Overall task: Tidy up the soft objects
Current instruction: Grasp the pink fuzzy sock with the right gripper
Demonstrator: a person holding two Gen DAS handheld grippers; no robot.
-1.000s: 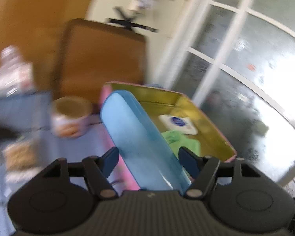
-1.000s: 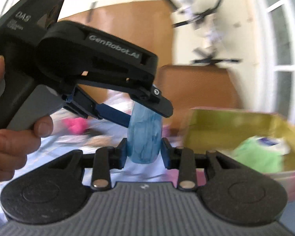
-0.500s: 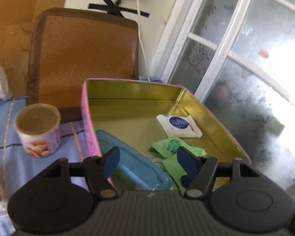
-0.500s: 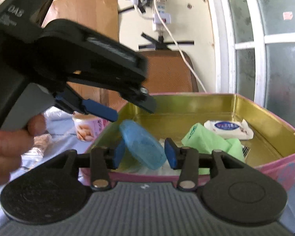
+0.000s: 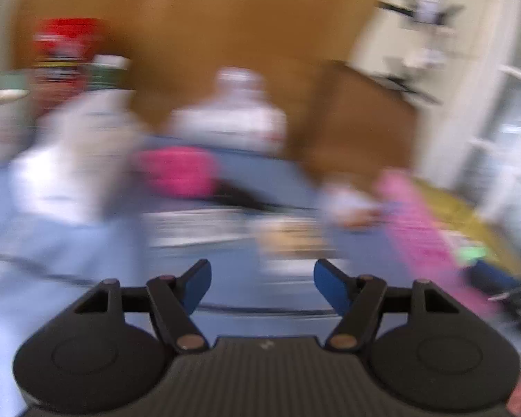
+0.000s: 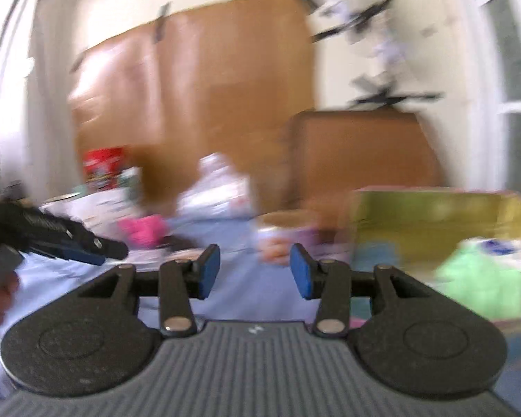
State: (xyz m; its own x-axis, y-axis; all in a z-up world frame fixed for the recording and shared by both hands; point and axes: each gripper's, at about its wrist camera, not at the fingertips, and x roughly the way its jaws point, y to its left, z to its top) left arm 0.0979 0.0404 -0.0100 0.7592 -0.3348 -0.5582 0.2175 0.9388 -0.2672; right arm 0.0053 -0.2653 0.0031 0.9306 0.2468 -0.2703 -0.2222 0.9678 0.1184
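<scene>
Both tongs, left tongs (image 5: pixel 262 286) and right tongs (image 6: pixel 255 271), gape empty beside the tin (image 6: pixel 434 208); next, you should pick the pink soft thing (image 5: pixel 177 172) mid-table.

A pink soft object (image 5: pixel 179 172) lay blurred on the blue-covered worktop (image 5: pixel 69 243), well left of the pink-walled tin (image 5: pixel 420 229). Inside the tin, against its gold lining, sat a crumpled green soft item (image 6: pixel 482 285) with a white packet (image 6: pixel 496 246) just behind it and a pale blue piece (image 6: pixel 375 260) at the tin's left end.
</scene>
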